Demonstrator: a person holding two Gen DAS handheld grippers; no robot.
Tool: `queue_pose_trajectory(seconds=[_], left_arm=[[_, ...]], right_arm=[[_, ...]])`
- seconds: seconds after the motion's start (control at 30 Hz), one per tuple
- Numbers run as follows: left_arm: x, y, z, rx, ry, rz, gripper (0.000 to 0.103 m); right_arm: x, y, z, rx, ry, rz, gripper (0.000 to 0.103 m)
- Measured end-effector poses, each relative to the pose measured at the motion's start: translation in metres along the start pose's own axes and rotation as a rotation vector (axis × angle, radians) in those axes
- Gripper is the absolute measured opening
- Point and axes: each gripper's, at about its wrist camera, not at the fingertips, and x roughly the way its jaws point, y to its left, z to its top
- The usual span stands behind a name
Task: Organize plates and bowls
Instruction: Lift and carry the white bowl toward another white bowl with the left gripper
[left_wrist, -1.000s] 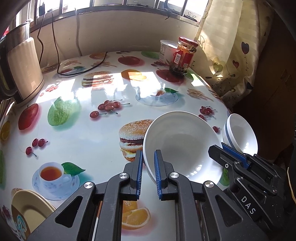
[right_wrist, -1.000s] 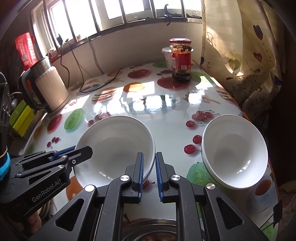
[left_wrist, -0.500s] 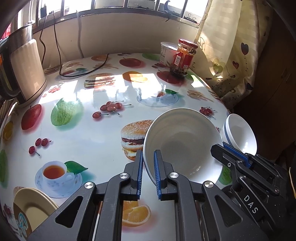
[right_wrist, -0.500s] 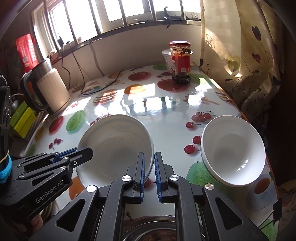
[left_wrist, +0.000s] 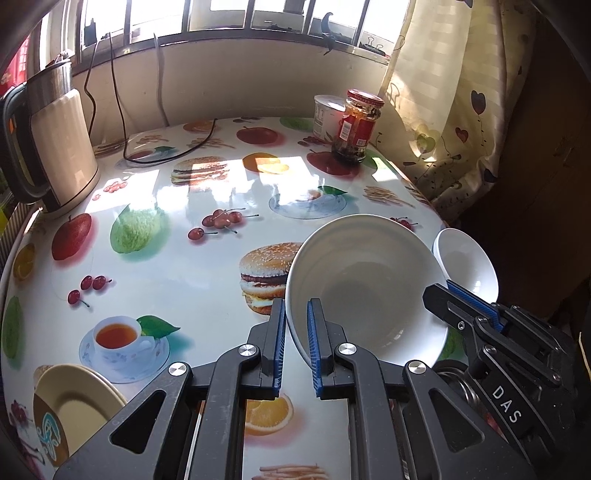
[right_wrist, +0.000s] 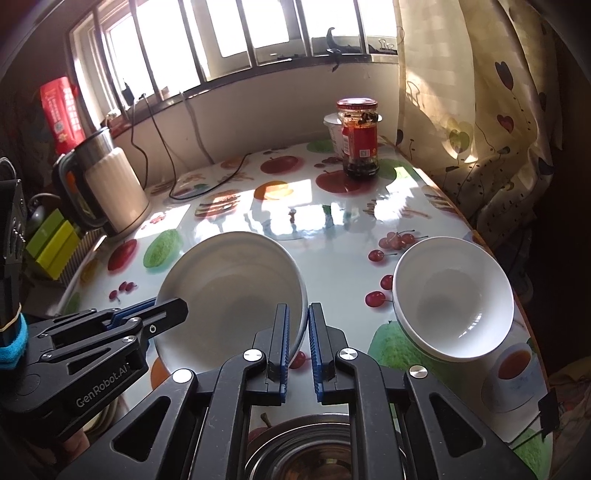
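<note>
Both grippers hold one large white bowl, lifted above the table. My left gripper is shut on its left rim. My right gripper is shut on its right rim; the bowl shows there too. A second, smaller white bowl sits on the table near the right edge, and also shows in the left wrist view. A cream plate with a blue pattern lies at the near left corner.
The fruit-print table carries an electric kettle at far left with its cord, a red-lidded jar and a white tub at the back. A steel bowl sits below my right gripper. A curtain hangs on the right.
The large bowl has risen a little with both grippers and tilted more upright. Both cameras have pulled back slightly. The small bowl has not moved.
</note>
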Motion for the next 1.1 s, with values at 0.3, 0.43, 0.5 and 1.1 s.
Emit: queue_pose_trajectory(seconds=[0.3, 0.43, 0.5, 1.1], left_arm=[[-0.02, -0.01, -0.006, 0.014, -0.028, -0.013, 0.012], [-0.029, -0.016, -0.009, 0.023, -0.038, -0.024, 0.012], [-0.033, -0.018, -0.012, 0.027, -0.04, -0.031, 0.012], [-0.041, -0.053, -0.044, 0.106, 0.004, -0.116, 0.012]], right_arm=[[-0.026, 0.001, -0.004, -0.001, -0.038, -0.003, 0.011], [-0.038, 0.001, -0.008, 0.0, -0.054, -0.008, 0.011], [-0.044, 0.001, -0.01, 0.002, -0.061, -0.011, 0.011], [-0.092, -0.018, -0.051, 0.063, -0.077, -0.08, 0.011]])
